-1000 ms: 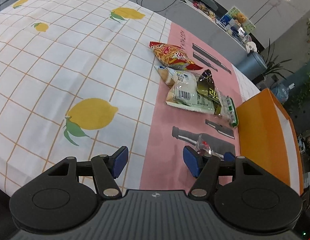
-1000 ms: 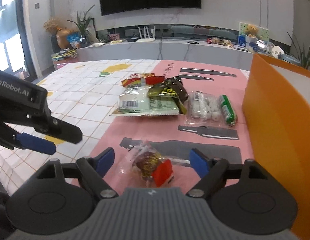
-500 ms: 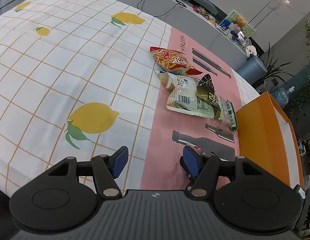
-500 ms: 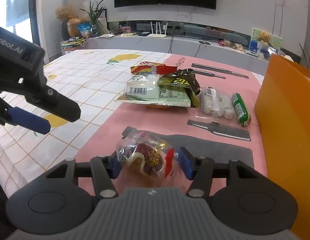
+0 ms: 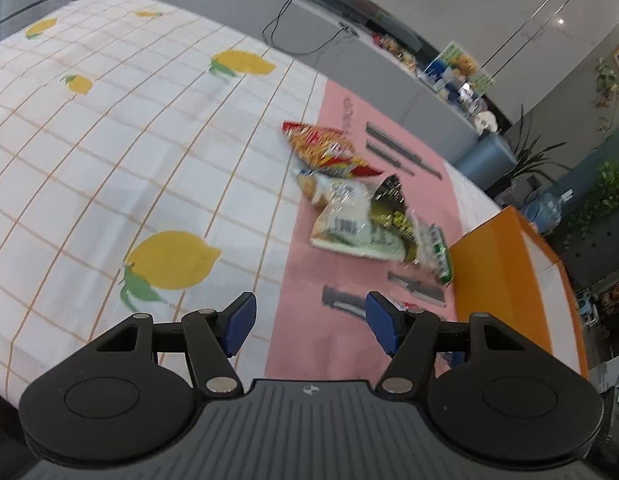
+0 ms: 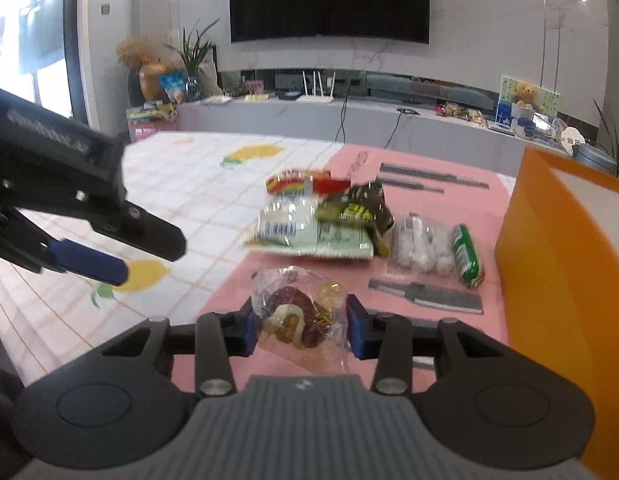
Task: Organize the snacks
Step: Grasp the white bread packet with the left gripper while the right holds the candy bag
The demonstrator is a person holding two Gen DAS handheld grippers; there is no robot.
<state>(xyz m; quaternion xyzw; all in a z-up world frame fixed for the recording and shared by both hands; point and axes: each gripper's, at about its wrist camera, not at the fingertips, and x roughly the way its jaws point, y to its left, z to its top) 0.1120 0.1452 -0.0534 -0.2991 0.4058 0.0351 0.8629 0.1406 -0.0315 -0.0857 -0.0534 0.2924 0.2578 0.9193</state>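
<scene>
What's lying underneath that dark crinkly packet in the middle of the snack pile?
The dark packet rests on a pale green bag with a barcode. Whatever lies beneath the green bag is covered and cannot be seen.

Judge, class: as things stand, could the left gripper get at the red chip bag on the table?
Probably yes. The left gripper is open and empty, and the cloth between it and the red chip bag is bare. The bag lies at the near edge of the pile, uncovered.

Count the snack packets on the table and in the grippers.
6, though the pile may hide more: clear candy bag in the right gripper; red chips, pale green pack and dark packet piled; clear white-ball pack; green tube.
</scene>
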